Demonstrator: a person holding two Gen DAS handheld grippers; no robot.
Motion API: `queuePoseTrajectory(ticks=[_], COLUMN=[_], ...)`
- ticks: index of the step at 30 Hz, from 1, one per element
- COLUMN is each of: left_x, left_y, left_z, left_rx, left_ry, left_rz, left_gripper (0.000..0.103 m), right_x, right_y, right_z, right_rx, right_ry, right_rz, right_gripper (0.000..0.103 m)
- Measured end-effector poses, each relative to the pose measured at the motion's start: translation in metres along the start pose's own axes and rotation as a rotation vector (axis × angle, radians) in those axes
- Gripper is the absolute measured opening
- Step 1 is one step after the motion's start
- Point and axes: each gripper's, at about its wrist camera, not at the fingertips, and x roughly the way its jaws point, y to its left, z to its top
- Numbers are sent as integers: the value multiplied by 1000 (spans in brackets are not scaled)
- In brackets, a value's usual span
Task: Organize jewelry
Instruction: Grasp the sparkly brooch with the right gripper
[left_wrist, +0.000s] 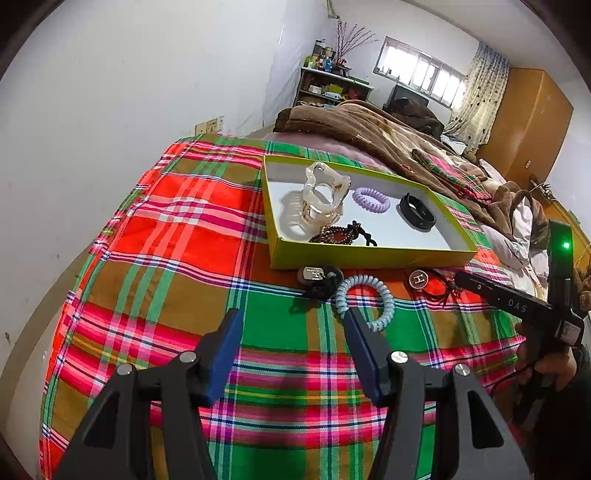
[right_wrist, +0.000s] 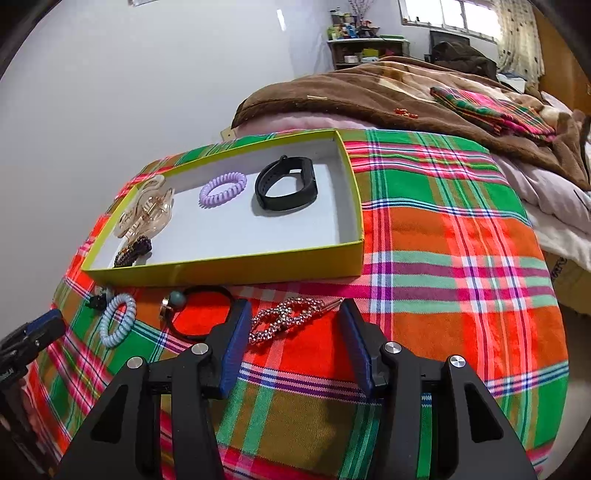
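Observation:
A yellow-green box (left_wrist: 369, 254) (right_wrist: 221, 269) lies on the plaid cloth. It holds a clear hair claw (left_wrist: 325, 195), a purple spiral tie (left_wrist: 371, 199) (right_wrist: 223, 190), a black band (left_wrist: 417, 212) (right_wrist: 288, 184) and a dark beaded bracelet (left_wrist: 334, 234). My left gripper (left_wrist: 293, 317) stands open over the cloth, its right fingertip beside a light-blue spiral tie (left_wrist: 365, 299) (right_wrist: 118, 319). My right gripper (right_wrist: 293, 310) is open, with a rhinestone hair clip (right_wrist: 284, 317) lying on the cloth between its fingers, untouched by the pads.
In front of the box lie a black tie with a metal tag (left_wrist: 317, 280) and a black elastic with a round charm (left_wrist: 417, 278) (right_wrist: 201, 314). Brown blankets (right_wrist: 406, 85) are heaped behind the box. A hand (left_wrist: 546, 369) holds the other gripper at the right.

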Motion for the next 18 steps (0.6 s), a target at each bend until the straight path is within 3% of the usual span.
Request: queuePoseTrajectory(ticks=[3, 6, 10, 18], left_x=[1, 1, 2, -1], left_y=[-1, -3, -4, -15], left_z=[0, 1, 1, 6], left_rx=[2, 6, 8, 24], left_ry=[2, 4, 11, 15], left_rz=[-1, -3, -2, -7], left_gripper=[59, 59, 59, 59], right_x=[-1, 1, 0, -10], right_y=[1, 3, 4, -6], right_z=[-1, -1, -2, -1], right_rx=[14, 27, 35, 65], right_ry=[-2, -2, -7, -34], right_rz=[0, 9, 33, 73], right_gripper=[37, 36, 18, 11])
